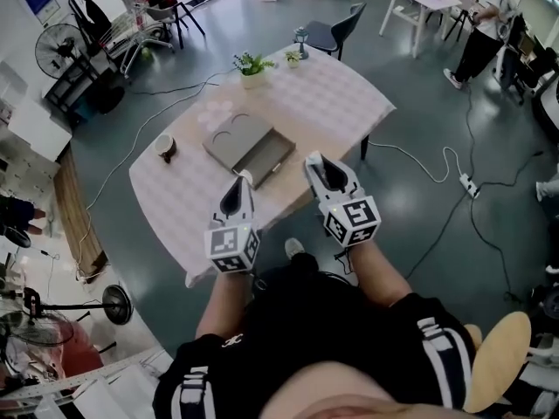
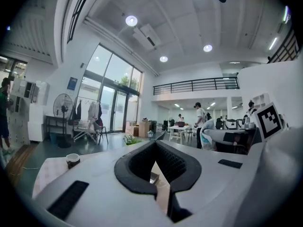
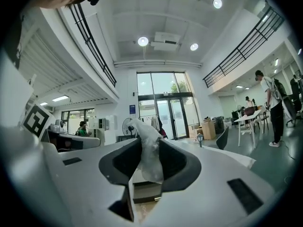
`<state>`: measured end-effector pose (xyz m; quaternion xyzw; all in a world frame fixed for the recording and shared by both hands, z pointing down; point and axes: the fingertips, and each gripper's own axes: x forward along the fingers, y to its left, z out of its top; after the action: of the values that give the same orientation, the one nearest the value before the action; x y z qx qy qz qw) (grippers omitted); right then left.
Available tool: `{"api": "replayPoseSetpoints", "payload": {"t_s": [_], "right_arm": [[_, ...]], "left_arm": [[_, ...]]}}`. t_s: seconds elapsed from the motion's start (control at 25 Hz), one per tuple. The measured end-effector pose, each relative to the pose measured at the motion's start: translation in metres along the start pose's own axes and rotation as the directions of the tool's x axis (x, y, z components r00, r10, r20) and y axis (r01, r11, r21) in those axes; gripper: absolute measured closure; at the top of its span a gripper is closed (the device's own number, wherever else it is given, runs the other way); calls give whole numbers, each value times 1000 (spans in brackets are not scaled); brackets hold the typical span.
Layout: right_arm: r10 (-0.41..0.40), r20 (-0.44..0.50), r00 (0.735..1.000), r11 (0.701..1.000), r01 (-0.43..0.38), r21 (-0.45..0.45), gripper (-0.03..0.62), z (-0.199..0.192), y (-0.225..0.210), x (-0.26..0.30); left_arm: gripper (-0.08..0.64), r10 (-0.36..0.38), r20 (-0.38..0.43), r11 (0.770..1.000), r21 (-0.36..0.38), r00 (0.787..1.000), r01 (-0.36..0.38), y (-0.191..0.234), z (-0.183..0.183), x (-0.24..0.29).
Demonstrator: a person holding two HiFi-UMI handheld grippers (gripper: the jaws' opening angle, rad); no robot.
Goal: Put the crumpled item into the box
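Note:
A crumpled white item (image 3: 149, 150) is pinched between the jaws of my right gripper (image 3: 150, 145), its top sticking up past the tips. In the head view this gripper (image 1: 316, 164) hovers over the table's near edge, just right of the grey box (image 1: 249, 147). The box lies open in the middle of the table, and its dark front edge (image 3: 147, 191) shows below the right jaws. My left gripper (image 1: 238, 188) hangs at the box's near corner. Its jaws (image 2: 155, 145) meet at the tips with nothing between them, and a corner of the box (image 2: 153, 177) shows through them.
The table (image 1: 341, 103) has a pale checked cloth. A cup (image 1: 166, 147) stands at its left, a small potted plant (image 1: 252, 66) and a little lantern (image 1: 300, 40) at the back. Chairs, cables and a power strip (image 1: 467, 185) are on the floor around.

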<state>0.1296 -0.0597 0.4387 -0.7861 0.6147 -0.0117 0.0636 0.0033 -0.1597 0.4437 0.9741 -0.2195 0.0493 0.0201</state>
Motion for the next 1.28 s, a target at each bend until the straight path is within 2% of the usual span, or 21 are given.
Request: {"api": "replayPoseSetpoints", "payload": {"t_s": [0.48,0.68,0.84,1.0,1.16,1.28], "right_arm": [[66,-45,997,997,-68,-45,479,-2,-59,183],[77,-52,996,996,-80,-50,479,-2,-78,232],[84,-65,994,995,-87,-43,478,1,-89,255],[123,-76,990,992,-125,-30,479,-3,-88,268],[201,-92,975,979,-204,-22,477,-8,-80,278],[274,-113,955,961,-277,-20,476,-10,-71,284]], "left_arm": [[558,55,-4,997,-51,998,-55,95,16,155],[558,66,-6,996,-64,998,-66,121,17,199],[558,80,-13,995,-66,997,-81,131,23,215],[558,127,-22,990,-67,992,-128,139,22,212],[558,214,-32,974,-70,976,-216,143,19,199],[558,297,-43,950,-82,954,-300,147,19,182]]}}
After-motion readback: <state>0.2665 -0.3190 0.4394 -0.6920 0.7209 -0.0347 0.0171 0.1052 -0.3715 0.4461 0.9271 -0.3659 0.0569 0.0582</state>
